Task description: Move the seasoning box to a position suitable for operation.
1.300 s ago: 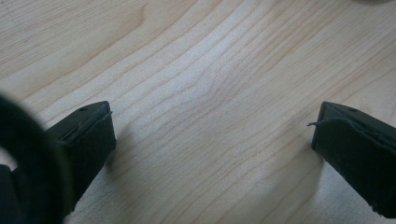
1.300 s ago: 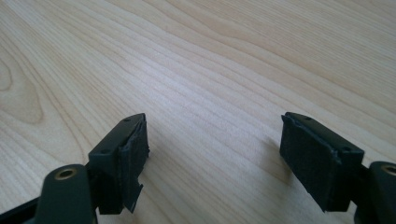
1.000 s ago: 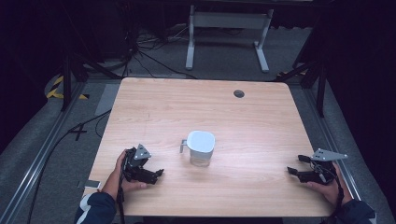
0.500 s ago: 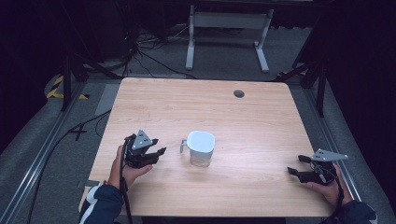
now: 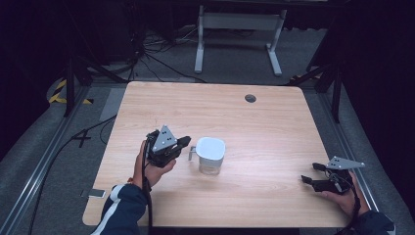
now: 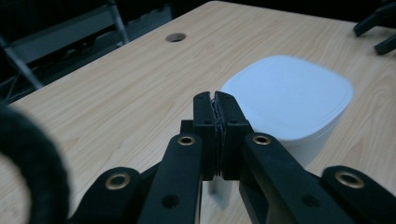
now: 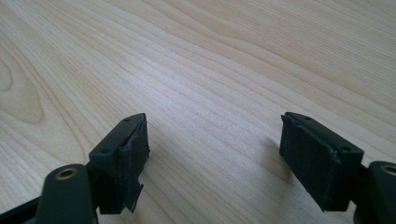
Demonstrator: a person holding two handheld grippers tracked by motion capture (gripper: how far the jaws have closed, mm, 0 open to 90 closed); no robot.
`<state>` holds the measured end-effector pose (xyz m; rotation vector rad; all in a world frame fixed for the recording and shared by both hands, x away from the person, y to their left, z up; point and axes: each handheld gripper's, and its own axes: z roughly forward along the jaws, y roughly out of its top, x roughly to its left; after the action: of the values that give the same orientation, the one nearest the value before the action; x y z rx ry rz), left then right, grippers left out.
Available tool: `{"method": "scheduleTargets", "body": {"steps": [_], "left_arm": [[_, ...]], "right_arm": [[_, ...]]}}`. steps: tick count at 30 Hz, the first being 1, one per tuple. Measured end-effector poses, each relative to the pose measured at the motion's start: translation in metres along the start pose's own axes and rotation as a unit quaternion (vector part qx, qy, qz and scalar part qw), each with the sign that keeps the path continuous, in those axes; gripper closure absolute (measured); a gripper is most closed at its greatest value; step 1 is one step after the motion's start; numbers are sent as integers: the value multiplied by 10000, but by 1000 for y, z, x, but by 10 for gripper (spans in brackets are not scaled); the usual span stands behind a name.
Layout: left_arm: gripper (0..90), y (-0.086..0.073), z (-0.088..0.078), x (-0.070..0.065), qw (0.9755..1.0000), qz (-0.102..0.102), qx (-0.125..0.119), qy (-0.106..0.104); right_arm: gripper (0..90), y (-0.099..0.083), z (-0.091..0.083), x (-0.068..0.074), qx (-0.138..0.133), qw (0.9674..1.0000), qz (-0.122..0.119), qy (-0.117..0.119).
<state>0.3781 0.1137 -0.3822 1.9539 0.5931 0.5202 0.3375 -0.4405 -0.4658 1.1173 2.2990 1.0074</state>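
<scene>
1. Left tool [image 5: 182, 142] is held with jaws pressed together, nothing between them, just beside the handle [image 5: 192, 152] of the white jug [image 5: 211, 155].
2. Right tool [image 5: 310, 174] is held low at the counter's [image 5: 274, 122] near right corner, jaws spread wide.
3. The jug is seen upright, lid on, near the counter's middle.
</scene>
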Motion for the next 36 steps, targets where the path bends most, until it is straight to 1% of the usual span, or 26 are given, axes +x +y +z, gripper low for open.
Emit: {"method": "scheduleTargets", "body": {"steps": [1, 3, 4, 5, 6, 7, 8, 9, 10, 11, 13, 14, 17, 18, 20, 21, 22, 24, 25, 26, 29, 31, 32, 33, 34, 36], "left_arm": [[887, 1, 2, -2, 10000, -6, 7, -9], [889, 3, 5, -3, 9999, -13, 17, -103], [891, 3, 7, -4, 10000, 22, 43, -81], [891, 3, 8, -5, 9999, 49, 50, -104], [891, 3, 8, -5, 9999, 20, 55, -150], [891, 3, 10, -5, 9999, 52, 86, -120], [891, 3, 10, -6, 9999, 40, 98, -127], [889, 2, 11, -5, 9998, 21, 36, -195], [889, 3, 11, -5, 9998, 22, 46, -206], [890, 3, 12, -5, 9997, 65, 78, -209], [891, 3, 15, -6, 9996, 65, 101, -264], [891, 3, 16, -7, 9995, 110, 117, -279], [894, 3, 20, -7, 9994, 128, 181, -272], [895, 2, 21, -7, 9994, 59, 141, -295], [896, 2, 20, -6, 9994, 56, 139, -321], [896, 2, 20, -5, 9993, 101, 124, -324], [896, 2, 20, -5, 9993, 86, 121, -340], [896, 2, 21, -6, 9992, -1, 123, -386], [897, 3, 22, -6, 9992, 86, 129, -376], [897, 3, 23, -8, 9991, 60, 113, -400], [897, 5, 24, -9, 9991, 130, 146, -379], [897, 4, 24, -9, 9991, 82, 147, -393], [898, 4, 23, -8, 9992, 155, 161, -329], [898, 4, 23, -8, 9993, 79, 154, -338], [898, 3, 23, -6, 9994, 23, 141, -302], [898, 3, 23, -5, 9994, 42, 107, -315]], "right_arm": [[240, 0, 0, 0, 0, 10000, -1, -1], [240, 0, 0, 0, -2, 10000, 0, -1], [240, 0, 0, 0, 0, 10000, 1, -1], [240, 0, 0, 0, -2, 10000, -1, -1], [240, 0, 0, 0, -1, 10000, 0, -1], [240, 0, 0, 0, 0, 10000, 1, -3], [240, 0, 0, 0, 0, 10000, 2, -6], [240, 0, 0, 0, -1, 10000, 6, -9], [240, 0, 0, 0, 1, 10000, 12, -16], [240, 0, 0, 1, -11, 10000, 33, -30], [240, 0, 0, 1, 0, 10000, 34, -39], [240, 0, -1, 1, 0, 10000, 39, -47], [240, -1, -1, 2, -6, 10000, 43, -81], [240, -1, -1, 2, -20, 9999, 54, -90], [240, -1, -1, 2, -30, 9999, 74, -101], [241, -2, -1, 2, -22, 9999, 70, -102], [240, -2, -1, 2, -21, 9999, 68, -103], [240, -2, -1, 2, -27, 9999, 86, -94], [240, -2, -1, 2, -25, 9999, 89, -92], [240, -2, -1, 2, -27, 9999, 89, -93], [240, -2, -1, 2, -27, 9999, 87, -94], [240, -2, -1, 2, -27, 9999, 89, -93], [240, -2, -1, 2, -26, 9999, 89, -94], [240, -2, -1, 2, -27, 9999, 89, -93], [240, -2, -1, 2, -28, 9999, 87, -93], [240, -2, -1, 2, -26, 9999, 88, -94]]}}
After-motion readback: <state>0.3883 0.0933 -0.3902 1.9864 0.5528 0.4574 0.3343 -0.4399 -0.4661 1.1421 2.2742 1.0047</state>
